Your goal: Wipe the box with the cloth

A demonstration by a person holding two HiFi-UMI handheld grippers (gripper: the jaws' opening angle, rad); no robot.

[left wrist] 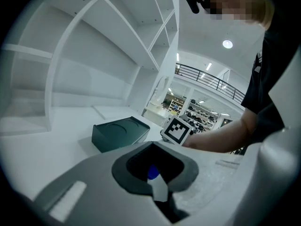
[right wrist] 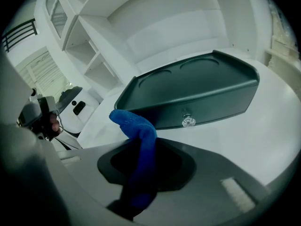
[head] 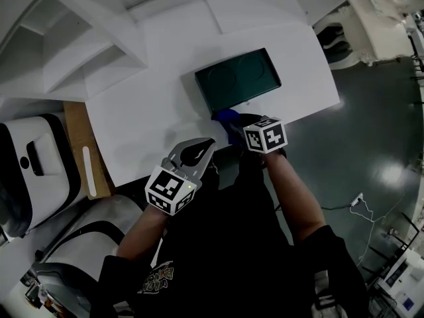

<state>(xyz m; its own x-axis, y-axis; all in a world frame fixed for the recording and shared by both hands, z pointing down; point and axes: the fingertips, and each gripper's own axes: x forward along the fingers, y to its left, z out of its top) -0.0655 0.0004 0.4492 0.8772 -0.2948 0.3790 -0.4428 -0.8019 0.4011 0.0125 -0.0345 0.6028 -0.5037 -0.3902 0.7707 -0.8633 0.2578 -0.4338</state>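
Note:
A dark green box [head: 238,78] with two round recesses in its lid lies on the white table [head: 152,105]. In the right gripper view the box [right wrist: 197,88] shows a small clear knob [right wrist: 188,121] on its front wall. My right gripper [head: 237,128] is shut on a blue cloth [head: 227,120] at the table's near edge, just short of the box. The cloth [right wrist: 136,126] sticks up out of the right gripper [right wrist: 141,144]. My left gripper [head: 196,152] hangs off the table's near edge, shut with nothing in it. The left gripper [left wrist: 154,147] points toward the box [left wrist: 120,132].
White shelving [head: 86,52] stands at the table's back left. A wooden board [head: 79,144] and a white, black-trimmed unit [head: 33,164] lie to the left. Dark floor [head: 371,131] runs along the table's right edge, with white equipment [head: 377,18] beyond.

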